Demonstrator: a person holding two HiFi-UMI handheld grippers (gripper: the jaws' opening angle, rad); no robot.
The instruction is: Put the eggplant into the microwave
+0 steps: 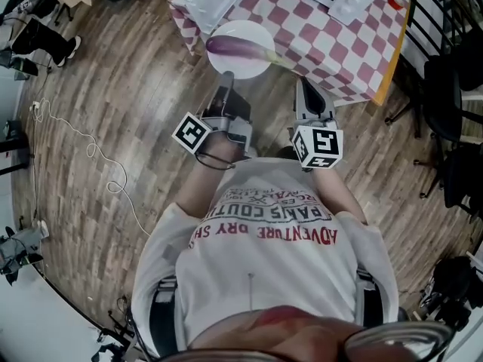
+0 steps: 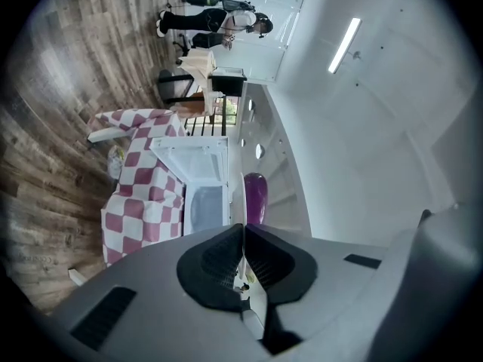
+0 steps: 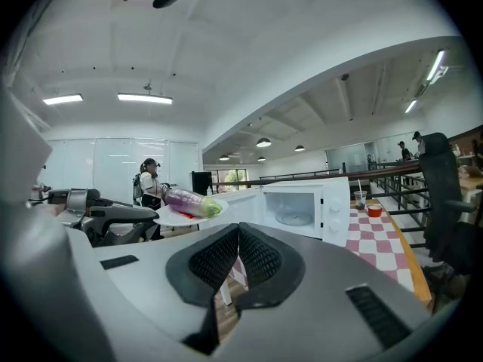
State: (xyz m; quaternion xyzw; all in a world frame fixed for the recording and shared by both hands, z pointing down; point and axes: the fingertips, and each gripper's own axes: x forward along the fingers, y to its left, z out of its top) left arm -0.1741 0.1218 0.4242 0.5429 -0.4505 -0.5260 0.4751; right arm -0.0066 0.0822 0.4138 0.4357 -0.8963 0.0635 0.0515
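Observation:
A purple eggplant (image 1: 238, 48) with a green stem end lies on a white plate (image 1: 253, 27). My left gripper (image 1: 227, 81) is shut on the plate's near rim and holds it in the air before the checkered table (image 1: 317, 40). In the left gripper view the thin rim sits between the pads (image 2: 244, 228), and the eggplant (image 2: 255, 197) shows beyond. The white microwave (image 3: 302, 206) stands on the table with its door open and its glass turntable visible. My right gripper (image 3: 238, 228) is shut and holds nothing, to the right of the plate (image 3: 181, 216).
A red cup (image 3: 374, 210) and a clear cup stand on the table to the right of the microwave. Black chairs (image 1: 453, 89) stand to the table's right. A cable (image 1: 83, 149) trails over the wooden floor at left. A person (image 3: 149, 183) stands far off.

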